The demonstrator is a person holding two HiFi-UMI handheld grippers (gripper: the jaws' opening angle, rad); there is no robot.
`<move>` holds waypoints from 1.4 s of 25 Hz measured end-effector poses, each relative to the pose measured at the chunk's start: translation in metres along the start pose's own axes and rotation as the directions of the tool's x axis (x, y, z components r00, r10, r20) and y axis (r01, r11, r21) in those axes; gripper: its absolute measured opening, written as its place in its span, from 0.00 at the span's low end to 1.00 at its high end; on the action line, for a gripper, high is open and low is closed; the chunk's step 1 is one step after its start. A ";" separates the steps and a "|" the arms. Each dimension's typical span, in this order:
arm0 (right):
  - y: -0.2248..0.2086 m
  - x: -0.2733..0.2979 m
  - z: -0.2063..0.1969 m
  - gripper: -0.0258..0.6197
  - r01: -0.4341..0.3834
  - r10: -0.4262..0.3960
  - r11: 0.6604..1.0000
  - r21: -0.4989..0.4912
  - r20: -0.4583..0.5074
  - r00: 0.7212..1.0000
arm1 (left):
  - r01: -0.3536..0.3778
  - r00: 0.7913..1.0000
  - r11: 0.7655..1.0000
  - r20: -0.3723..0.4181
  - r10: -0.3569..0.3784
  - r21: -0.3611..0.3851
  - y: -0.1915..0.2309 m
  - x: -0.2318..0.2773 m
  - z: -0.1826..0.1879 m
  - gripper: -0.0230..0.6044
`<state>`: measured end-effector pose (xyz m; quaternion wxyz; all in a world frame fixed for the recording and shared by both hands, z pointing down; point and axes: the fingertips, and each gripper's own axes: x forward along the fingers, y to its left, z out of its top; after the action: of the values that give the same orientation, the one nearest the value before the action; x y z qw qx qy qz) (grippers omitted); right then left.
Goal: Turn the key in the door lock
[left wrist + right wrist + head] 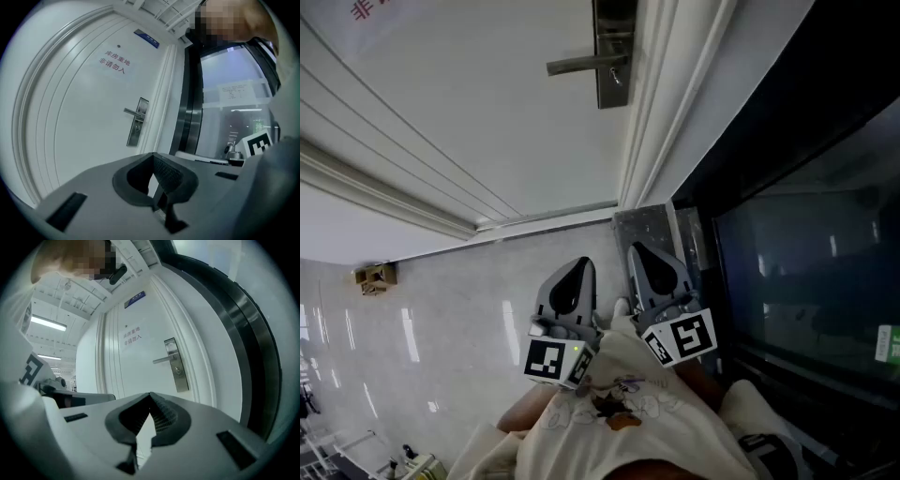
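A white door (487, 112) stands ahead with a steel lock plate (613, 52) and a lever handle (584, 65) pointing left. A small keyhole or key (618, 79) shows under the lever; it is too small to tell which. The plate appears again in the left gripper view (137, 122) and in the right gripper view (175, 364). My left gripper (578, 269) and right gripper (639, 253) are side by side, close to my body and well short of the door. Both are shut and hold nothing, as the left gripper (153, 156) and right gripper (150, 394) show in their own views.
A dark glass panel (806, 253) with a black frame runs to the right of the door jamb (661, 103). The glossy marble floor (441, 319) carries a small brown object (375, 277) at the left. Red lettering (114, 62) and a blue plate (146, 39) are on the door.
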<state>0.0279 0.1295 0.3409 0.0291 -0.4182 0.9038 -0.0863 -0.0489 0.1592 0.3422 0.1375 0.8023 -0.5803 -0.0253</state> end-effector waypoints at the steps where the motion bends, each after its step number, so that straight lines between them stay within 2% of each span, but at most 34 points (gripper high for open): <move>1: -0.003 -0.002 0.000 0.05 -0.002 0.002 1.000 -0.003 -0.001 1.000 | 0.003 1.000 1.000 -0.001 -0.003 0.004 -0.004 0.003 -0.001 0.05; 10: -0.033 -0.013 -0.009 0.05 -0.015 0.014 0.999 -0.039 -0.043 0.999 | 0.009 1.000 1.000 -0.019 -0.009 0.004 -0.029 0.024 -0.018 0.05; 14: -0.046 -0.013 -0.011 0.05 -0.037 0.036 0.999 -0.012 -0.040 0.999 | -0.001 1.000 1.000 -0.007 0.001 -0.008 -0.034 0.034 -0.024 0.05; 17: -0.049 -0.004 -0.011 0.05 -0.061 0.062 0.998 0.029 -0.034 0.997 | -0.016 1.000 1.000 -0.010 0.016 -0.013 -0.028 0.041 -0.022 0.05; 22: -0.056 0.031 -0.004 0.05 -0.071 0.071 0.997 0.015 -0.021 0.997 | -0.022 1.000 0.999 -0.012 0.022 -0.023 -0.002 0.064 -0.014 0.05; 29: -0.070 0.114 0.007 0.05 0.008 -0.008 0.996 -0.093 -0.003 1.000 | 0.043 0.998 0.999 -0.036 -0.043 -0.007 0.056 0.119 0.001 0.05; 35: -0.088 0.180 0.028 0.05 0.121 -0.122 0.963 -0.241 0.013 0.992 | 0.152 0.987 0.988 -0.053 -0.149 0.040 0.089 0.170 0.033 0.05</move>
<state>-0.0191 -0.0677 0.3326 -0.0284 -0.4732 0.8802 0.0220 -0.0820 -0.0326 0.3534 0.1321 0.8470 -0.5149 -0.0028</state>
